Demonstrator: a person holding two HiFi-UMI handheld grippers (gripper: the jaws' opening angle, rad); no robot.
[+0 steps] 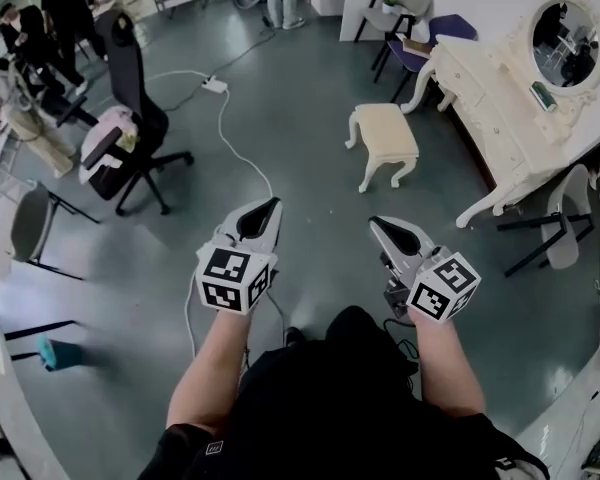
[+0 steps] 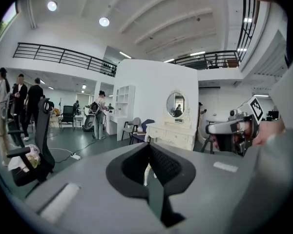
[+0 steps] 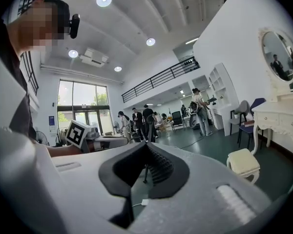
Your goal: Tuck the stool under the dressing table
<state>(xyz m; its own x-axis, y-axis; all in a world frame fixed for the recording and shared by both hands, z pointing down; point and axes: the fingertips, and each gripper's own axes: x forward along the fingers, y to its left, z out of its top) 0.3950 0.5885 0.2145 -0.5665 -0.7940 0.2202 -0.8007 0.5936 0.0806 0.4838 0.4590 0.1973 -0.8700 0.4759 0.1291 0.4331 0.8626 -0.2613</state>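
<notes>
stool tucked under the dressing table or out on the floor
Out. The stool stands upright on open floor, clear of the dressing table, with bare floor between them.

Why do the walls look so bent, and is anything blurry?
Head view: wide lens curves the room around the dressing table; even light, sharp. Left gripper view: fisheye, black corners, the close gripper looks soft. Right gripper view: same bending, ceiling lamps glare white, the stool is crisp.
</notes>
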